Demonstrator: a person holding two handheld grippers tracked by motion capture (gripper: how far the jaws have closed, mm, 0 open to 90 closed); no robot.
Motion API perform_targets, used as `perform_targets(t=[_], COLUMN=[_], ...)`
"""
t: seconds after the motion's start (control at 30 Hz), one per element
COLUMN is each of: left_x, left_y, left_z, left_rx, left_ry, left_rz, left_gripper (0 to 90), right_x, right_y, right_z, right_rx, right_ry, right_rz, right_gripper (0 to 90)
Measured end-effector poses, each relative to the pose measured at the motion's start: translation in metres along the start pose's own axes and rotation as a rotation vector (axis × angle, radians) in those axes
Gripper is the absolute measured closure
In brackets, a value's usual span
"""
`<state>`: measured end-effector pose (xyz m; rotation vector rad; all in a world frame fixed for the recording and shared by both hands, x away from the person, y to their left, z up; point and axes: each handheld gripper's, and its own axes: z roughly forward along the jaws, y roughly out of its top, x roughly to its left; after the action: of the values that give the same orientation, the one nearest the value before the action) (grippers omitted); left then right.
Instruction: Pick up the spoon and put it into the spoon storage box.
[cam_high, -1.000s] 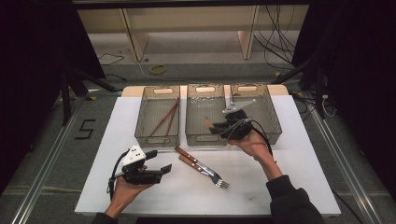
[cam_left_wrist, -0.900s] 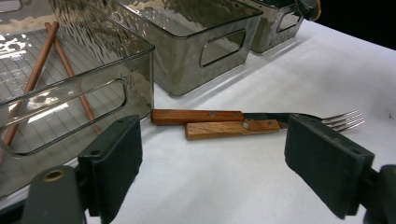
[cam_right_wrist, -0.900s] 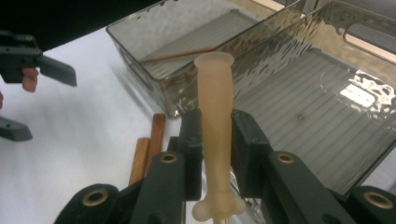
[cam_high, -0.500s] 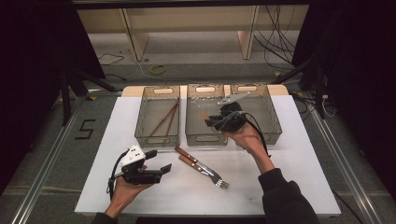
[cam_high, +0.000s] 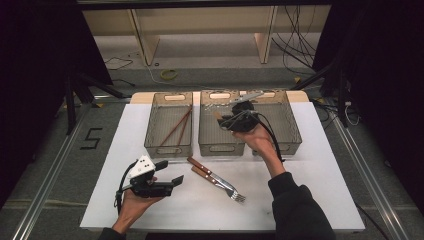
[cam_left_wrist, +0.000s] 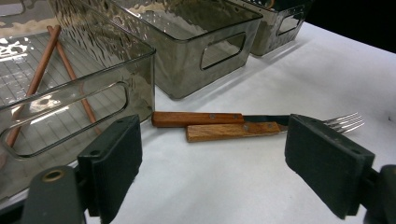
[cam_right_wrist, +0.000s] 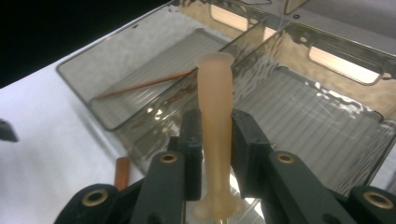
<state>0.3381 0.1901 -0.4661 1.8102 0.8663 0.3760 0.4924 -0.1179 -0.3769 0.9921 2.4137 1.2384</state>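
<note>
Cream-handled utensil (cam_right_wrist: 214, 121) pinched mid-handle in the right tongs (cam_right_wrist: 217, 140), clamped tight from both sides and hanging in the air over the middle bin (cam_high: 220, 149), close to its right wall. Looks like smooth, glossy plastic or resin, so probably light and stiff but a bit slippery. Flares out at both ends of the handle, which should stop any sliding through the pads. Best gripped right there at the narrow waist, honestly. Something silvery pokes out past the tongs in the high view, maybe a blade, too small to call.

Nothing visible in the middle bin so far. Left bin (cam_high: 176, 127) holds a pair of reddish-brown chopsticks (cam_left_wrist: 39, 77) lying crossed on the ribbed floor. Can't really tell about the right bin (cam_high: 292, 135), with the hand partly in the way. All three smoky, see-through, with cut-out handles, and sitting side by side at the back of the desk (cam_high: 310, 190).

In front of the bins, flat on the desk: two wooden-handled pieces (cam_left_wrist: 219, 125) side by side and touching, at least one a fork judging by the tines. Left tongs (cam_left_wrist: 224, 163) spread wide, gripping nothing, aimed straight at those two from low over the desk.
</note>
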Motion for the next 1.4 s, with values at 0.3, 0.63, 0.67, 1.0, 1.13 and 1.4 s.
perform_targets(t=[0.3, 0.63, 0.67, 1.0, 1.13, 1.4], left_x=[0.000, 0.000, 0.000, 0.000, 0.000, 0.000], left_y=[0.000, 0.000, 0.000, 0.000, 0.000, 0.000], left_z=[0.001, -0.001, -0.001, -0.001, -0.001, -0.001], left_rx=[0.000, -0.010, -0.011, -0.019, -0.016, -0.020], left_ry=[-0.001, 0.001, 0.001, 0.004, 0.003, 0.006], left_rz=[0.001, 0.003, 0.004, 0.000, 0.003, 0.000], left_gripper=[18.3, 18.2, 18.3, 18.2, 18.2, 18.2], right_x=[-0.011, -0.015, -0.016, -0.021, -0.024, -0.026], right_y=[0.003, 0.010, 0.011, 0.012, 0.010, 0.009], right_z=[0.012, 0.024, 0.025, 0.036, 0.040, 0.047], right_rx=[0.017, 0.022, 0.022, 0.036, 0.043, 0.062], right_ry=[-0.040, -0.067, -0.071, -0.101, -0.112, -0.124], right_rz=[0.034, 0.051, 0.053, 0.069, 0.088, 0.107], right_gripper=[75.9, 75.8, 75.8, 75.8, 75.7, 75.6])
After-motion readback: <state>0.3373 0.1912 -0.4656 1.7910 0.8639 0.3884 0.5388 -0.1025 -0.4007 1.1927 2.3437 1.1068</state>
